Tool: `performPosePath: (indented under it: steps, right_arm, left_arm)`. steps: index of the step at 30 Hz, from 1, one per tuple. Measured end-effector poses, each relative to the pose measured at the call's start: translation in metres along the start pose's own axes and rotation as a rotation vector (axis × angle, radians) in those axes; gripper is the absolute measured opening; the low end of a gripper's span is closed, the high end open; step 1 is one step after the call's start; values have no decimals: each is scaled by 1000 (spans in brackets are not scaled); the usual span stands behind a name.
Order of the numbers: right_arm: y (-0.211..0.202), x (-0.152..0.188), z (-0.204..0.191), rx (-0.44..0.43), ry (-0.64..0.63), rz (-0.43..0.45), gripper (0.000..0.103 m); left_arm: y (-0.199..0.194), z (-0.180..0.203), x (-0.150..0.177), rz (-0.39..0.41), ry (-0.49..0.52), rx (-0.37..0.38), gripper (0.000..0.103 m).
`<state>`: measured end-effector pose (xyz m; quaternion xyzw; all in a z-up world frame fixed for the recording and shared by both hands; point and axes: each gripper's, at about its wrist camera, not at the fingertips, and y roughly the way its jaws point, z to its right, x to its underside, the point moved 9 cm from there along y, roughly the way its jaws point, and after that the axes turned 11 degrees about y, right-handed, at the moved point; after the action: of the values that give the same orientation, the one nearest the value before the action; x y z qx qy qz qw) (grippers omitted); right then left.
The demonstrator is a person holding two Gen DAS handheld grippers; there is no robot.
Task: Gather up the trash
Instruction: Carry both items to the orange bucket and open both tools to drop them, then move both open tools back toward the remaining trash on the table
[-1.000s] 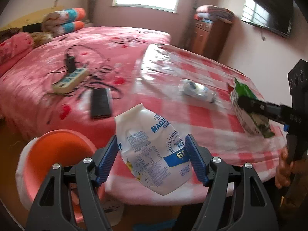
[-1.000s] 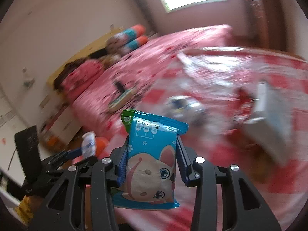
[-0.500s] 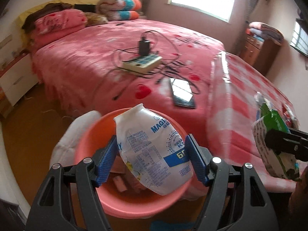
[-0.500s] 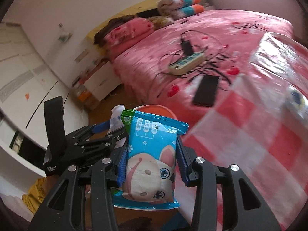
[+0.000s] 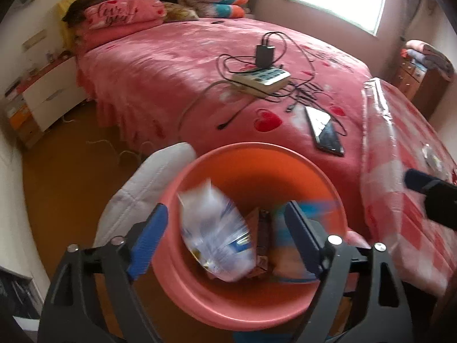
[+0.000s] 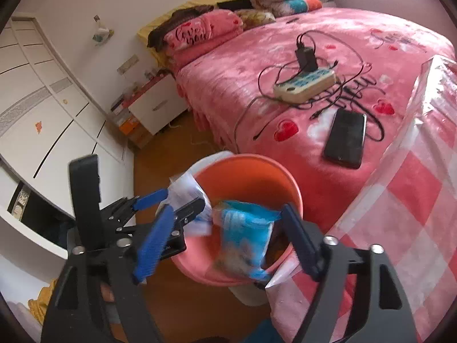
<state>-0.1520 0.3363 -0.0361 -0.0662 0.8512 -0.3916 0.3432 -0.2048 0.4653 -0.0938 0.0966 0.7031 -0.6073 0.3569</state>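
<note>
Left gripper (image 5: 225,245): its 2 blue-padded fingers stand spread wide apart, with clear space on both sides of the white plastic milk pouch with blue print (image 5: 217,237). The pouch is motion-blurred, touches neither pad, and sits within the mouth of the round salmon-pink plastic bin (image 5: 251,154), above wrappers already lying at the bottom.

Right gripper (image 6: 222,243): its fingers are likewise parted, gripping nothing. The light-blue snack packet (image 6: 245,237) between them is blurred and tilted, free of both pads, over the near rim of the same bin (image 6: 248,163). In the left wrist view this packet (image 5: 300,243) shows only as a blue smear inside the bin by the right-hand finger.

The left gripper (image 6: 171,203) appears in the right wrist view over the bin's left rim, with the white pouch (image 6: 185,191) at its tips (contact cannot be determined there).

Surroundings: the bin stands on a brown floor against a bed with a pink heart-print cover (image 5: 177,65). On the bed lie 1 white power strip with tangled black cables (image 5: 261,78) and 1 black smartphone (image 5: 325,134). A table under a pink-and-white checked cloth with clear plastic film (image 5: 400,148) adjoins the bin on the right.
</note>
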Motion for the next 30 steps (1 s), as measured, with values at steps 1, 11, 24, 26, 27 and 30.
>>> performPosePath:
  steps: [1, 11, 24, 26, 27, 30]
  right_arm:
    - [-3, 0, 1, 13, -8, 11, 89]
    - [-38, 3, 29, 133, -19, 122, 91]
    - [-92, 17, 82, 247, 70, 234, 91]
    - [-101, 21, 88, 261, 80, 249, 91]
    - [-106, 22, 91, 267, 86, 257, 92]
    - [-122, 26, 101, 279, 108, 282, 93]
  left_arm:
    - [1, -1, 0, -3, -2, -5, 85]
    - [-3, 1, -2, -1, -5, -7, 86]
    - [-22, 70, -22, 72, 120, 104, 86]
    - [-25, 84, -25, 83, 145, 122, 86]
    - [-27, 91, -27, 87, 159, 131, 86]
    - [-33, 111, -31, 99, 195, 150, 86]
